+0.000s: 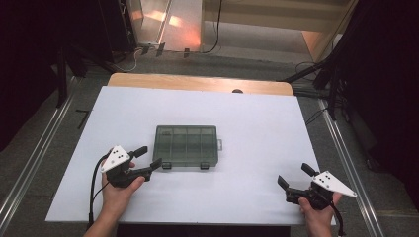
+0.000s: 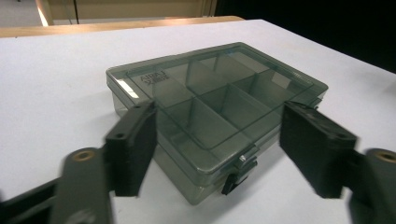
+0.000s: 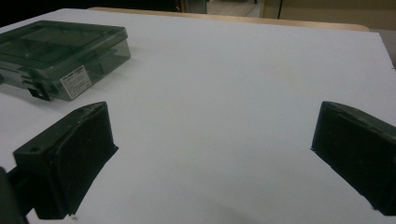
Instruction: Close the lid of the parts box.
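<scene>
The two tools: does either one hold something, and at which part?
Nothing is held. Left tool is open beside the box; right tool is open over bare table.

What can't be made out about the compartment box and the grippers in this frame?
- Box contents: high view, tinted lid and small size hide them.
- Lid lettering: left gripper view, blurred.
- Side label: right gripper view, too small.
- Box's left end: right gripper view, cut by the frame edge.

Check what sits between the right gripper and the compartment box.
Nothing: only bare white table separates the right gripper from the compartment box, seen in the high view.
</scene>
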`<state>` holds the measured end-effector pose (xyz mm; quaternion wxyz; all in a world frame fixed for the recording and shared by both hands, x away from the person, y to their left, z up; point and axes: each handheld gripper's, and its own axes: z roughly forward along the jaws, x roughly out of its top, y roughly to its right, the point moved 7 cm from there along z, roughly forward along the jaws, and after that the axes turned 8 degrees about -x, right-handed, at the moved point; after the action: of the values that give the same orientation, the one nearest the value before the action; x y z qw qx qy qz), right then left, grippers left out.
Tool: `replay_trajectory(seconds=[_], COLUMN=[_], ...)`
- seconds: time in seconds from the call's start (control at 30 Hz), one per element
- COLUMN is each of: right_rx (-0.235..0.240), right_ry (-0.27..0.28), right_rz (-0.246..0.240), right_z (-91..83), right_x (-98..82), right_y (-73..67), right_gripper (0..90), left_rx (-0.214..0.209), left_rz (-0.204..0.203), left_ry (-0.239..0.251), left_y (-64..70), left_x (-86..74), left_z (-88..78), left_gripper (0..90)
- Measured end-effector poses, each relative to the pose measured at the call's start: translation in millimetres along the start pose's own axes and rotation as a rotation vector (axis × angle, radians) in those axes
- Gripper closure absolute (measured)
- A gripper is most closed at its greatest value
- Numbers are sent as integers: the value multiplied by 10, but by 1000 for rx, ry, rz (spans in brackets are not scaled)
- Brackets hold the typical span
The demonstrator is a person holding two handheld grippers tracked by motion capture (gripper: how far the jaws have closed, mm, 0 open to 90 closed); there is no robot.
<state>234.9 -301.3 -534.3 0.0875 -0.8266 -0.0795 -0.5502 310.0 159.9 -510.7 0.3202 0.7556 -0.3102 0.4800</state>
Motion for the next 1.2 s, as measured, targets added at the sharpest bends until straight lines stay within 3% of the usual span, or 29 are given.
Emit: replay_trajectory(seconds=[0.17,0.37,0.6,0.97,1.2], right_rx=[-3,-7,-9,-18,-19], right_ry=[1,1,3,9,12], right_rz=[0,5,6,12,18], right_z=[-10,-13,-18,-41,-47], right_x=[4,4,10,16,21], right_y=[9,24,23,58,72], right_gripper=[0,0,0,0,0], left_rx=[-11,4,11,58,79], left_rz=[7,-27,-32,-17,-26], left_ry=[-8,-4,21,-4,3], left_y=[11,-54,-119,-226,-291], left_x=[-14,-49,-66,-152,-177], left_z=[-74,-151,-290,-471,-599], left_gripper=[108,0,0,0,0])
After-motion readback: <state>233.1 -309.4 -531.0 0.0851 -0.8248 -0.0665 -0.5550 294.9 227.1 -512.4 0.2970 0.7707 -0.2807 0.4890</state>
